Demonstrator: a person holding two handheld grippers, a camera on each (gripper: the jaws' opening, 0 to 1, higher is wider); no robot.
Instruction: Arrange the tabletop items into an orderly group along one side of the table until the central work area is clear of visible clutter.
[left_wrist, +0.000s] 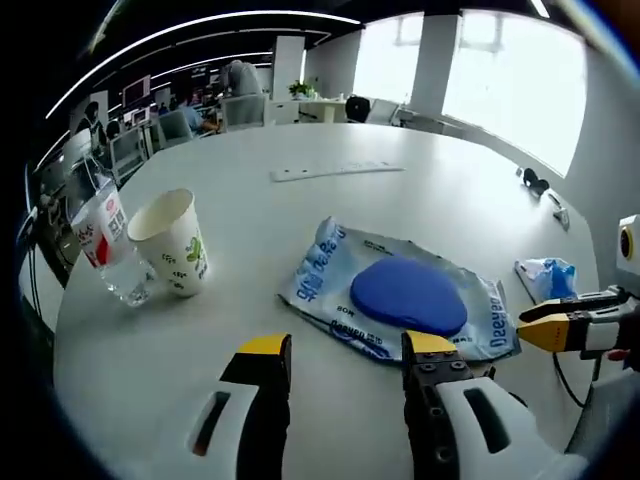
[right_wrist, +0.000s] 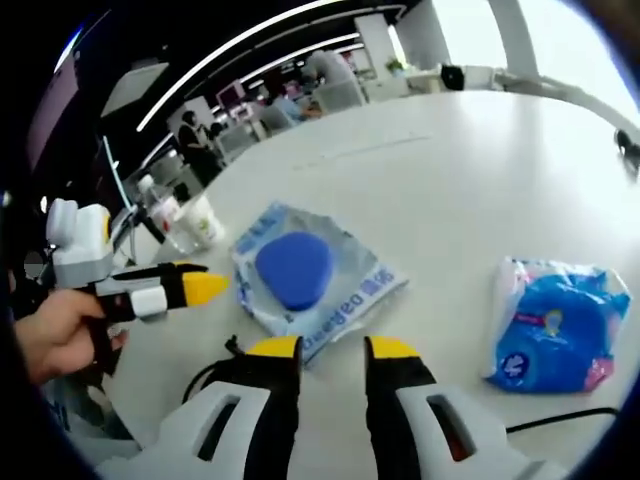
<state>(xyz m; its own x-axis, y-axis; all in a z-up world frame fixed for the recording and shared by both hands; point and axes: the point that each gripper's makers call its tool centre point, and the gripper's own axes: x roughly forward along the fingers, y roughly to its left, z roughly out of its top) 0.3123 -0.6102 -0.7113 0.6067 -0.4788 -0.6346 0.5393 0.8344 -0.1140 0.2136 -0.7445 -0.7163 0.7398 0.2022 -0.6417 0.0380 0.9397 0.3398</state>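
A flat wipes pack (left_wrist: 405, 295) with a round blue lid lies on the white round table (left_wrist: 300, 210), just beyond my left gripper (left_wrist: 347, 348), which is open with nothing between its fingers. To the left stand a paper cup (left_wrist: 172, 240) and a clear bottle (left_wrist: 105, 240) with a red label. A small blue tissue pack (left_wrist: 548, 277) lies at the right. My right gripper (left_wrist: 545, 322) comes in beside it. In the right gripper view, my right gripper (right_wrist: 333, 348) is open with a narrower gap, near the wipes pack (right_wrist: 300, 270); the tissue pack (right_wrist: 550, 330) lies to its right. A hand holds the left gripper (right_wrist: 190, 288).
A long white strip (left_wrist: 335, 170) lies towards the far side of the table. Small black items (left_wrist: 535, 180) sit near the far right edge. A dark cable (right_wrist: 560, 415) runs along the near edge. The cup (right_wrist: 205, 222) stands close to the table's left rim. Desks and people are behind.
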